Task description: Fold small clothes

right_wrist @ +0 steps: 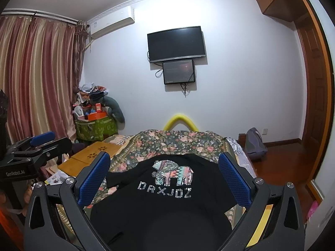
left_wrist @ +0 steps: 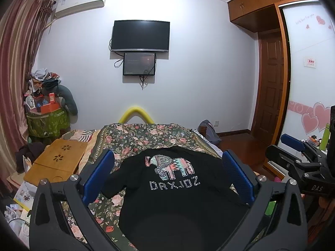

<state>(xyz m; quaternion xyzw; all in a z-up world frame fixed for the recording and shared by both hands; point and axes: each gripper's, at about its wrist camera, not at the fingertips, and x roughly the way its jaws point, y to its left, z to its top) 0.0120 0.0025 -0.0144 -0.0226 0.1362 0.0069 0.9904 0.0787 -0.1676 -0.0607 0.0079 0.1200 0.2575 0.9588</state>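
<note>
A small black shirt [left_wrist: 178, 196] with a sequin elephant and letters lies spread flat on the floral bedspread [left_wrist: 142, 136]; it also shows in the right wrist view [right_wrist: 167, 205]. My left gripper [left_wrist: 167, 163] is open and empty, held above the shirt, its blue pads [left_wrist: 98, 175] wide apart. My right gripper [right_wrist: 165, 163] is open and empty above the same shirt. The right gripper shows at the right edge of the left wrist view [left_wrist: 297, 152], and the left gripper at the left edge of the right wrist view [right_wrist: 35, 146].
A wooden lap table [left_wrist: 58, 161] lies left of the bed by papers on the floor. A pile of clutter on a green bin [left_wrist: 46, 113] stands in the corner by the curtain. A wardrobe [left_wrist: 309, 83] and door are on the right.
</note>
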